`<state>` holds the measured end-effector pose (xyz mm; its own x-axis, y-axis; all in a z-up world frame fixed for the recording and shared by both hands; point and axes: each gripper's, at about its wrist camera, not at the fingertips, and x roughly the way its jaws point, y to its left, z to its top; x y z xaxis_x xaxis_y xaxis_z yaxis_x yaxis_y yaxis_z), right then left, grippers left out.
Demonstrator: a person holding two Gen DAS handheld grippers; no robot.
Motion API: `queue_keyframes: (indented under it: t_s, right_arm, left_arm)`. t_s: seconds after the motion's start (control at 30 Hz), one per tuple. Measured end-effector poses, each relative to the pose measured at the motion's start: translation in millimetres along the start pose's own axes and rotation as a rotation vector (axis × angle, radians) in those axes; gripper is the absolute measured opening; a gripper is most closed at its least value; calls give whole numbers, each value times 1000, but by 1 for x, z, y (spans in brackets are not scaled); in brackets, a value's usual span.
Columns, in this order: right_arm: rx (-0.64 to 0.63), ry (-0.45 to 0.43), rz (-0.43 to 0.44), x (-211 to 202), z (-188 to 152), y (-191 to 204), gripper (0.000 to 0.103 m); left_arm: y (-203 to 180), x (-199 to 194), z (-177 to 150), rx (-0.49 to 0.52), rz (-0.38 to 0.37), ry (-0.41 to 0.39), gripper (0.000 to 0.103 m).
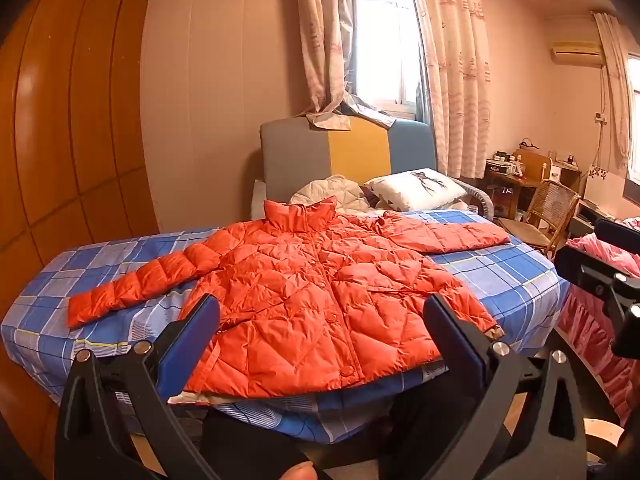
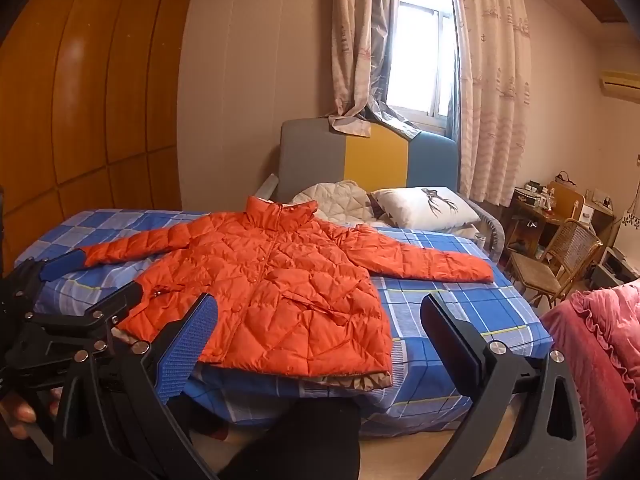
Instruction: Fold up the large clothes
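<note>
The jacket [image 1: 304,296] lies front-up and buttoned on the bed [image 1: 516,276], collar toward the headboard [image 1: 344,152], hem at the near edge and both sleeves spread out to the sides; laid flat like that, it looks ready for a first fold, which has not begun. The left gripper [image 1: 320,336] hangs above the near hem with its 2 fingers wide apart and nothing between them, tilted a little downward at the jacket's middle. The right gripper [image 2: 318,332] is likewise spread and empty, aimed at the hem's right corner, where the patterned lining [image 2: 352,380] peeps out. Held side by side before the hem, the 2 tools seem placed to take the jacket from its near edge or reach out for a sleeve each. The bed wears a blue checked sheet [image 2: 460,320], a soft surface on which the puffy quilting will probably slide and spring back. Behind the collar sit a white pillow [image 2: 424,206] and a cream quilt [image 2: 340,200]. Curtains [image 2: 492,100] frame a bright window [image 2: 420,52]; wooden wardrobe panels [image 1: 64,120] fill the left wall, a cane chair [image 2: 560,264] and cluttered desk [image 2: 536,216] stand at right, and a pink frilled cover [image 2: 600,340] lies nearest.
</note>
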<state>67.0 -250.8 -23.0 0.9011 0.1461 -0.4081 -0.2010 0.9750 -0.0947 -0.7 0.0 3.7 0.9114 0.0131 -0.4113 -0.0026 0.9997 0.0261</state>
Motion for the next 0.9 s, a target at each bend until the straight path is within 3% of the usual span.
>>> queue_keyframes:
  t_s: [0.9]
  right_arm:
    - [0,11,0,3,-4,-1,100]
  left_arm:
    - [-4,-1,-2,12,-11,-2,101]
